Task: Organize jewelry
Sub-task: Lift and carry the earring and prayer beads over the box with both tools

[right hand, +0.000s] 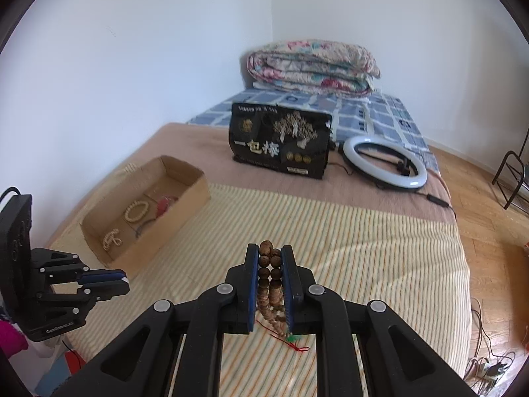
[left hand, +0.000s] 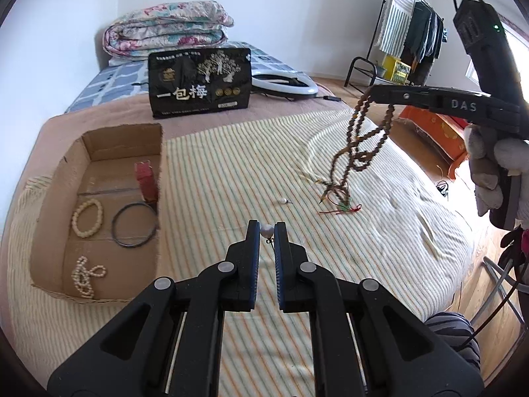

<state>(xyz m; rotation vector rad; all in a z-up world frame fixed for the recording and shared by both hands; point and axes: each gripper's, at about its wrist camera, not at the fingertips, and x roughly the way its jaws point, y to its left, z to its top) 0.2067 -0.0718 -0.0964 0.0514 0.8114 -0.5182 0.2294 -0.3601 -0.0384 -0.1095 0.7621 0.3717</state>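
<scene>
Looks more than halfway sorted to me: the shallow brown cardboard box (left hand: pixel 99 178) on the striped bedspread (left hand: pixel 231 172) already holds a cream bead bracelet (left hand: pixel 87 218), a thin black ring bangle (left hand: pixel 135 225), a coiled white pearl strand (left hand: pixel 84 278) and a small red box (left hand: pixel 145 178). What's left is one tiny pearl earring (left hand: pixel 283 201) lying loose on the spread, plus the two pieces in hand. The left gripper (left hand: pixel 266 231) is clenched on a small round pearl stud earring (left hand: pixel 266 230) right at its tips, while the right gripper (right hand: pixel 270 264) is clamped on a long brown wooden bead necklace (right hand: pixel 271 274) — it dangles above the bed, its red and green tassel (left hand: pixel 344 206) touching the cover. Neither piece is in the box yet.
</scene>
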